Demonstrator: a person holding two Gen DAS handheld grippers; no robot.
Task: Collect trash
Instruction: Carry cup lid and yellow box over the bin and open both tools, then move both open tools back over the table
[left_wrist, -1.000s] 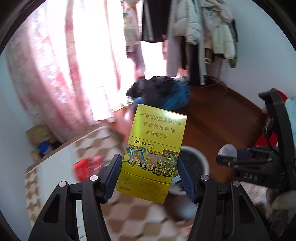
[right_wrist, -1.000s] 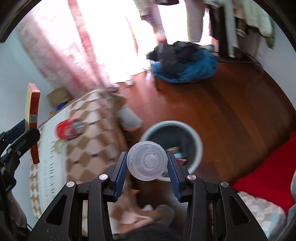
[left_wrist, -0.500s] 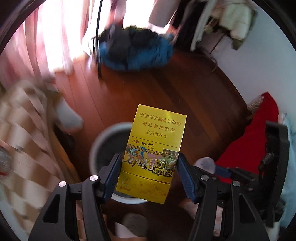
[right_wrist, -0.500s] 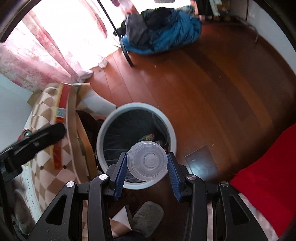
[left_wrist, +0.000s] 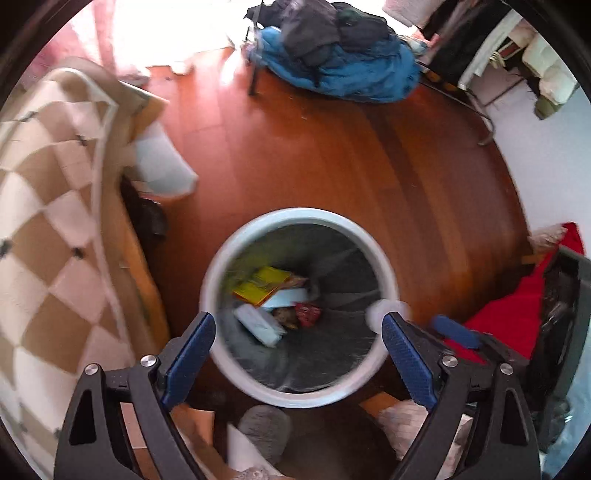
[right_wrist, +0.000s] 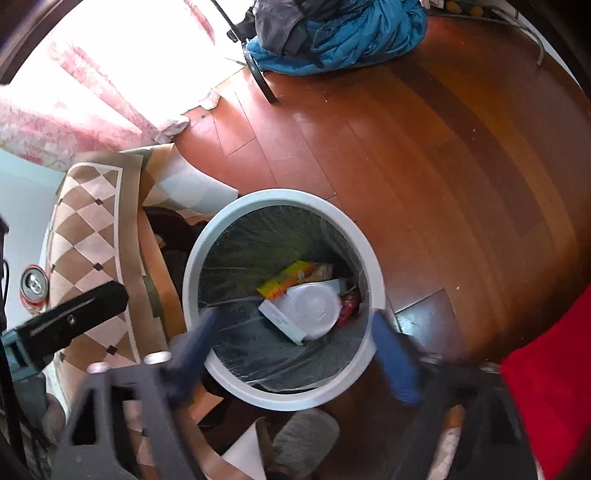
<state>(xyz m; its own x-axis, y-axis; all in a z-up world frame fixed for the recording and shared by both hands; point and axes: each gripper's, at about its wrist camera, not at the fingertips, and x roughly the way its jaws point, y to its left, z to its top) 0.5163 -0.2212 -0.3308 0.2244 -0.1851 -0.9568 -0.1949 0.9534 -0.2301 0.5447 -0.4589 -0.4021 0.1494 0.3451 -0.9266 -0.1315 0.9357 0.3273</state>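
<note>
On the far left of the right wrist view: one drink can (right_wrist: 34, 288), red with a silver top, upright on one table with a brown-and-cream chequered cloth (right_wrist: 88, 236).

Centre, both views: one round bin (left_wrist: 221, 266) with a pale rim and a dark liner, standing on the wooden floor (left_wrist: 332, 147) just beside the table. Contents, counted where they can be told apart: one yellow box (left_wrist: 260, 286), one clear round lid (right_wrist: 314, 306) resting on one white flat packet (right_wrist: 280, 319), one small red wrapper (left_wrist: 307, 314). Other scraps under them are too blurred to count.

Behind the bin, well apart: one heap of blue and dark clothes (left_wrist: 332, 48). Right edge: one red cloth (right_wrist: 554, 387).

Left gripper (left_wrist: 297, 354): one, pointing straight down over the bin mouth. Its two blue-padded fingers (left_wrist: 190, 350) are spread wide, holding nothing and touching nothing.

Right gripper (right_wrist: 295, 354): one, also aimed down over the bin, motion-blurred. Its fingers (right_wrist: 395, 369) are spread wide and empty; the lid lies free in the bin below them. In the left wrist view, a blurred pale disc sits at the bin's right rim beside the right gripper's blue pad; what it is cannot be told.
</note>
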